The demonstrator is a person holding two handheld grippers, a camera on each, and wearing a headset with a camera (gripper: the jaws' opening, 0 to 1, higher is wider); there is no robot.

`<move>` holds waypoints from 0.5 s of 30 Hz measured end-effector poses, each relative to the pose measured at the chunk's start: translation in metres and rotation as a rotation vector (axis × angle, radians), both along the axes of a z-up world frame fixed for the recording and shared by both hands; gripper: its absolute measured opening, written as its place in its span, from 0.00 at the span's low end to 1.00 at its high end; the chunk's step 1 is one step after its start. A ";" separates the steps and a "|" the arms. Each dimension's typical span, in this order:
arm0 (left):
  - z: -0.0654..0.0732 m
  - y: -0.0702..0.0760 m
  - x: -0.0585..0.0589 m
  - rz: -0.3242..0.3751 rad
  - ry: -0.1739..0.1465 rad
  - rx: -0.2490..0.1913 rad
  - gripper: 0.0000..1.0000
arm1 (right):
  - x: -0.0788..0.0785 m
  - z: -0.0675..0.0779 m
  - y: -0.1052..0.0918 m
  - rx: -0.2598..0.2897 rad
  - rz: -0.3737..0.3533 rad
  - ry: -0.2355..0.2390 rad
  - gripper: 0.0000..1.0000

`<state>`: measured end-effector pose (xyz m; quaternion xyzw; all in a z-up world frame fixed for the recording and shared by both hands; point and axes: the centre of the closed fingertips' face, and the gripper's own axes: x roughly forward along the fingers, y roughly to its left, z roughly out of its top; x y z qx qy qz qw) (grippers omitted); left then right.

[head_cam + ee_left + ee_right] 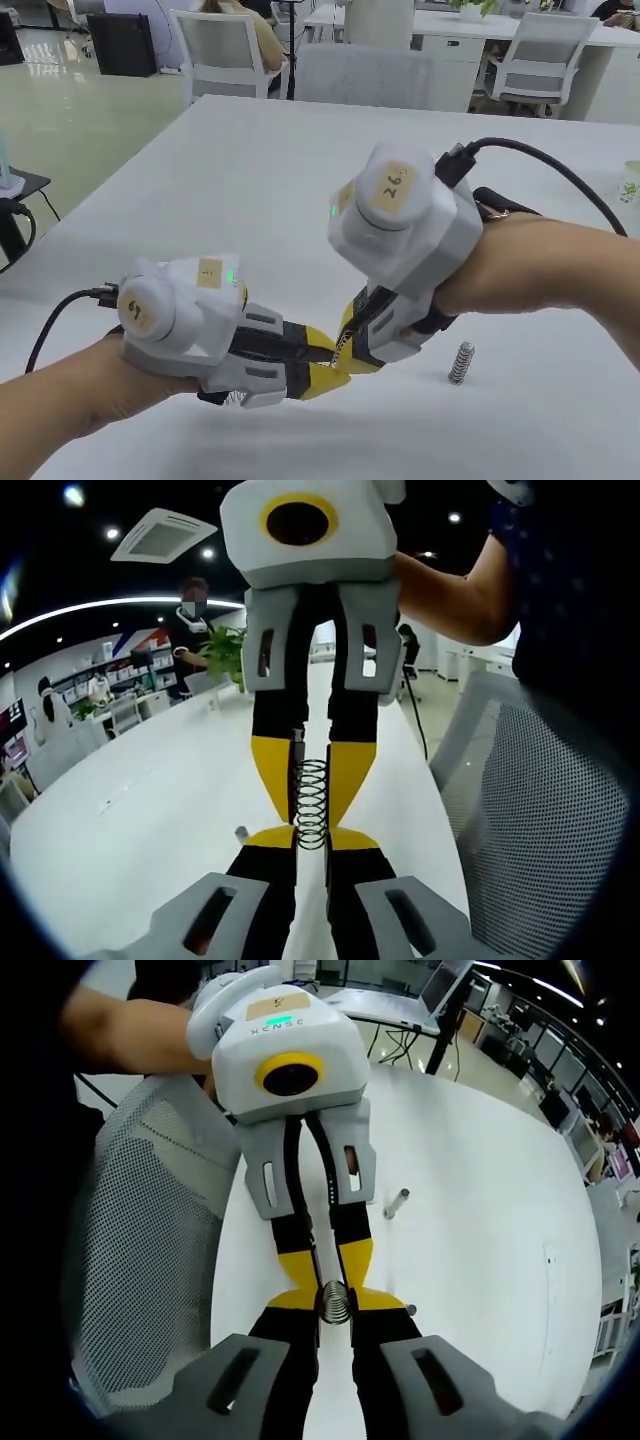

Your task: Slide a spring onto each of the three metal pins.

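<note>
Both tools meet tip to tip over the near part of the tabletop (300,180), left tool (322,376) coming in from the near left, right tool (348,345) from the right and slightly farther. The spring (312,803) is bridged between them and off the tabletop. Its long axis runs along the line joining the two tools, as the left gripper view shows. Right tool: jaws clenched on the spring's sides, yellow tips flanking the coils. Left tool: jaws drawn close at the spring's opposite end. Cannot tell whether they pinch the coil end or a pin hidden inside it. No pin clearly resolved. Judgement: threading step in hand, and the next move turns on keeping the coil axis in line with the left tool's axis while the right tool pushes toward it. Any skew would likely bind or buckle the coil. Second spring (461,362) stands upright on the tabletop, just right of the tools.
</note>
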<state>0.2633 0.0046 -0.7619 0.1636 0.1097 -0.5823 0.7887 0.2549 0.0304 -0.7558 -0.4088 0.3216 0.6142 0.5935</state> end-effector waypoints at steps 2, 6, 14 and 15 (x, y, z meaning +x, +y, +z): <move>0.000 0.000 0.001 0.005 0.006 -0.003 0.02 | 0.001 0.000 0.000 -0.002 -0.002 -0.002 0.09; 0.000 0.000 0.001 0.010 0.016 -0.003 0.03 | 0.001 0.000 0.000 -0.005 -0.001 0.000 0.09; -0.004 0.004 0.001 0.018 0.029 0.022 0.07 | 0.002 0.001 -0.002 -0.024 0.004 0.000 0.09; -0.005 0.005 0.001 0.019 0.031 0.026 0.07 | 0.003 0.001 -0.003 -0.028 0.004 0.000 0.09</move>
